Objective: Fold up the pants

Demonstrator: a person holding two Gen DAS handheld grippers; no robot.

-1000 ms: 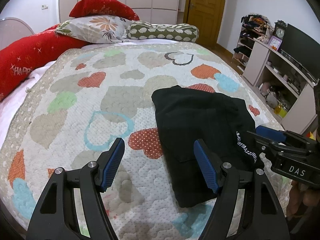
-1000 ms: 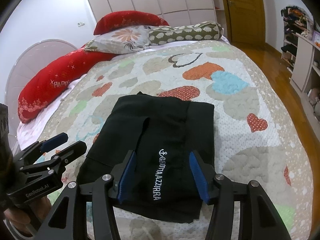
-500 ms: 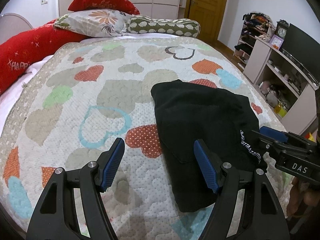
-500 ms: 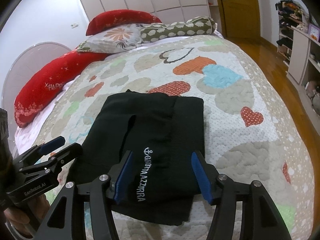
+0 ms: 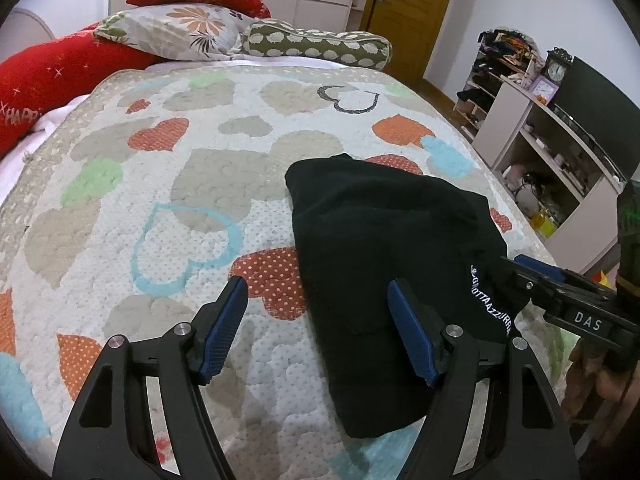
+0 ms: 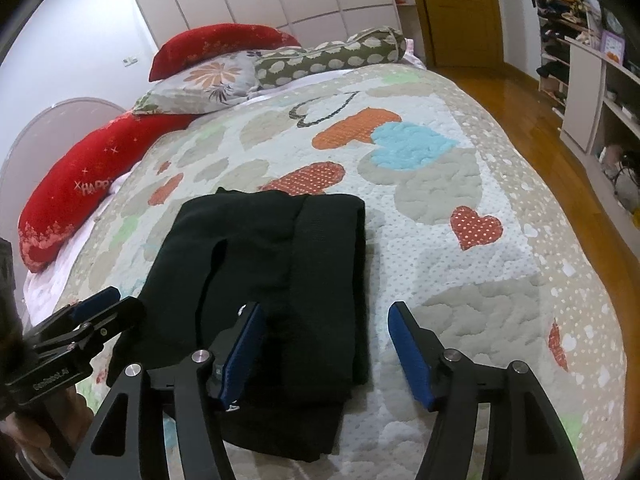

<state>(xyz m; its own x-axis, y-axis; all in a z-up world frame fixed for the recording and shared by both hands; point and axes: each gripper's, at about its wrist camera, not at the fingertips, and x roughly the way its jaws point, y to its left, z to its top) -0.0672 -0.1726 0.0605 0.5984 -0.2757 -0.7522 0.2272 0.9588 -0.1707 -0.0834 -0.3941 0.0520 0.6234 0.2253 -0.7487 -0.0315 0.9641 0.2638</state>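
Black claw arms with blue pads fill the bottom of both views. The left gripper (image 5: pixel 318 328) stands wide with nothing between its pads, hovering over the quilt (image 5: pixel 168 184) at the left edge of the pants (image 5: pixel 380 232); its right pad shows over the black cloth, and whether it touches cannot be told. The right gripper (image 6: pixel 326 350) is partly spread, and its jaws have just been opening. The right-hand edge of the pants (image 6: pixel 280 260) lies between its pads, with the left pad low over the cloth and the right pad over bare quilt (image 6: pixel 460 280); neither pad presses the fabric.

The pants are black, folded into a thick oblong, lying flat on the near right part of the bed, with white lettering along the near edge in the left view.

Farther off, red cushions (image 5: pixel 60 68), a flowered pillow (image 5: pixel 176 30) and a green dotted bolster (image 5: pixel 316 42) lie at the head of the bed. Beyond stand a wooden door (image 5: pixel 408 12) and shelves (image 5: pixel 560 148) on the right.
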